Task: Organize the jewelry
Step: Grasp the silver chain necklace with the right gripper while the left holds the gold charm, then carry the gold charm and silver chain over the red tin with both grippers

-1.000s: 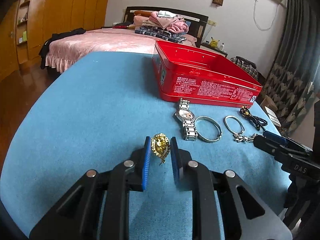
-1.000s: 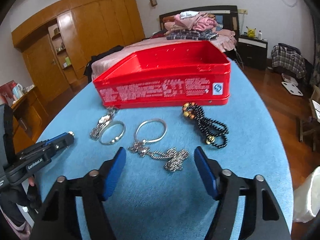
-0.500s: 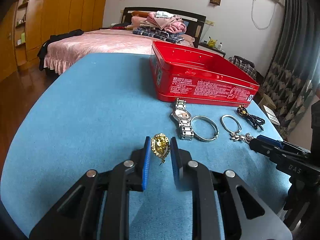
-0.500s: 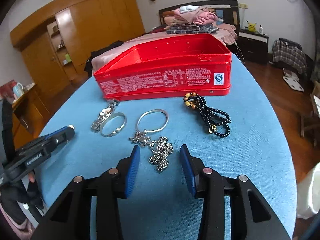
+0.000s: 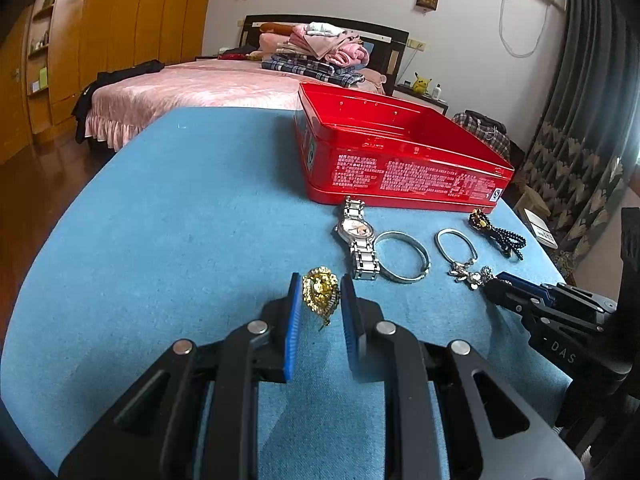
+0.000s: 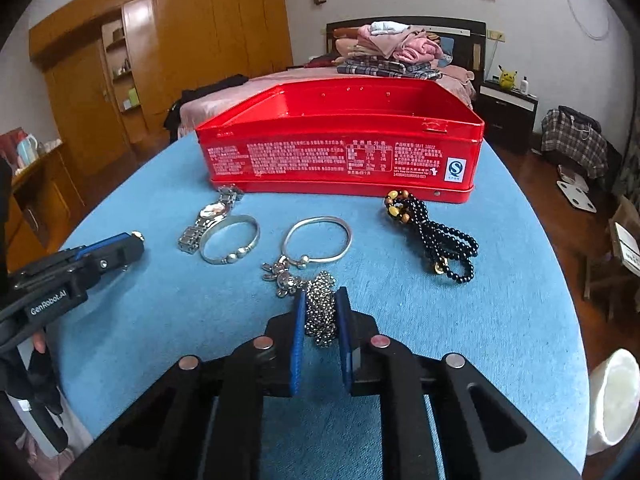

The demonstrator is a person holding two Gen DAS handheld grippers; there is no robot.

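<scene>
R gripper (image 6: 320, 312): jaws have just been closing and now pinch the bunched silver chain (image 6: 320, 308) between the blue pads, chain still lying on the blue tablecloth (image 6: 160, 320), w/ its charm end (image 6: 284, 276) trailing out toward the thin silver bangle (image 6: 318, 240). Prob. gripped at the heap because that's the thickest bit; a single strand would slip thru. L gripper (image 5: 318, 300): jaws narrow, clamped on the gold brooch (image 5: 320, 290), its pin poking down below the pads; looks lifted just off the cloth but can't be sure. Held by its edges so the face isn't crushed, I'd guess. Outward from there: watch (image 5: 358, 240) and beaded-clasp bangle (image 5: 402, 256) touching each other, between the two grippers; black bead bracelet (image 6: 436, 236) off to the R, near the red tin (image 6: 340, 156). The tin sits open behind the row, no pieces visible in the part of the inside that shows, so it's likely the destination and all pieces lie just in front for a short carry. Task barely begun: nothing visibly boxed yet, two pieces in hand. Risk: chain snagging the thin silver bangle when raised.
</scene>
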